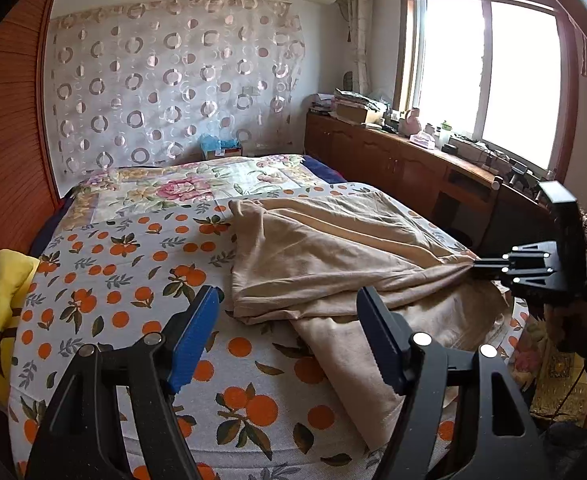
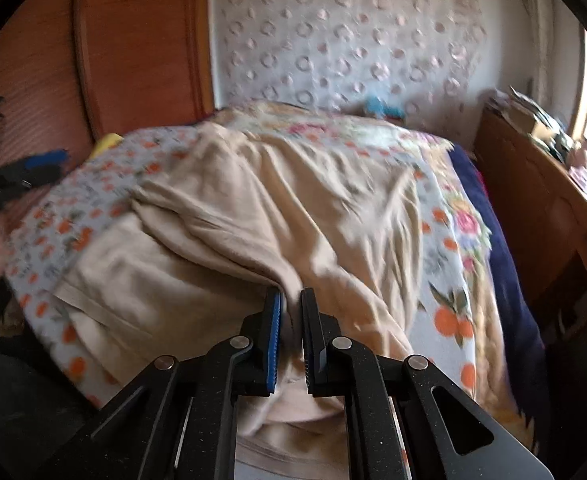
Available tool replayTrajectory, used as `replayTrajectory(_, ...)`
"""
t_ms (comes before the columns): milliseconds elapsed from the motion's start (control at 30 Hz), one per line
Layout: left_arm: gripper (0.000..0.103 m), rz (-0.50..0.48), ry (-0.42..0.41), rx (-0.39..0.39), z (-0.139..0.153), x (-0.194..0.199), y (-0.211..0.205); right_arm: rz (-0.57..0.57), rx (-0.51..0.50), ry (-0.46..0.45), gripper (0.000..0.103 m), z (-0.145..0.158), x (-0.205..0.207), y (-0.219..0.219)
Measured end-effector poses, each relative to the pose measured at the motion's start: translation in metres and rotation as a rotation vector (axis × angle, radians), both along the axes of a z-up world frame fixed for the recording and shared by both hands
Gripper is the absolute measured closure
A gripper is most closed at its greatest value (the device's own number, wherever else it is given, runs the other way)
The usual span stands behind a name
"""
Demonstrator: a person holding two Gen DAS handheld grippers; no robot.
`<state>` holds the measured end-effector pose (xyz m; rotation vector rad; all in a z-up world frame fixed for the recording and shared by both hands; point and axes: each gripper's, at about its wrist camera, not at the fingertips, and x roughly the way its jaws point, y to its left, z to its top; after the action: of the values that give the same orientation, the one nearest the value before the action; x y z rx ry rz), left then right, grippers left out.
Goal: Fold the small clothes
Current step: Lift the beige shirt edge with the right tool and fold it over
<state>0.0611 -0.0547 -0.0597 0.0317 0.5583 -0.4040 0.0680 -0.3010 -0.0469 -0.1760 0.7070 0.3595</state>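
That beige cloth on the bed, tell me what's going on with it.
A person is folding a soft beige fabric garment spread on the orange-print bedspread, using a handheld gripper in each hand. The right gripper has its fingers shut on a bunched edge of the garment, pulling it into creases. The left gripper hovers with fingers open over the near edge, gripping nothing yet. The garment is rumpled and partly doubled over, not neatly folded.

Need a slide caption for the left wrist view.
Left gripper open above beige garment on orange-print bedspread; right gripper pinches its far edge.
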Motion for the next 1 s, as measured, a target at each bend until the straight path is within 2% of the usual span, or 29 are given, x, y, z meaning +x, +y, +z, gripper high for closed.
replayTrajectory(67, 0.031, 0.004, 0.002, 0.003, 0.000, 0.000, 0.000, -0.016, 0.005, 0.014, 0.095, -0.003, 0.003, -0.002)
replayTrajectory(133, 0.031, 0.008, 0.002, 0.003, 0.000, 0.000, 0.000, -0.025, 0.004, 0.015, 0.084, -0.002, 0.004, -0.001)
replayTrajectory(167, 0.031, 0.010, 0.001, 0.002, 0.000, 0.000, 0.001, -0.031, 0.000, 0.009, 0.073, 0.001, 0.003, -0.001)
replayTrajectory(200, 0.031, 0.013, 0.002, 0.002, -0.001, -0.001, 0.001, -0.033, -0.003, 0.000, 0.067, 0.004, 0.002, -0.002)
replayTrajectory(300, 0.031, 0.022, 0.001, -0.001, -0.001, -0.001, 0.005, -0.039, -0.014, -0.022, 0.058, 0.014, 0.000, 0.000)
replayTrajectory(467, 0.031, 0.048, -0.007, -0.005, 0.002, -0.001, 0.017, 0.023, -0.006, -0.054, 0.055, 0.028, 0.004, 0.021)
replayTrajectory(633, 0.031, 0.082, -0.020, -0.004, 0.005, -0.003, 0.031, 0.135, -0.025, -0.061, 0.048, 0.030, 0.024, 0.071)
replayTrajectory(833, 0.031, 0.117, -0.027, -0.007, 0.006, -0.006, 0.048, 0.266, -0.020, -0.001, 0.047, 0.021, 0.060, 0.135)
replayTrajectory(1000, 0.031, 0.138, -0.023, -0.013, 0.003, -0.006, 0.058, 0.360, -0.059, 0.053, 0.047, 0.008, 0.084, 0.187)
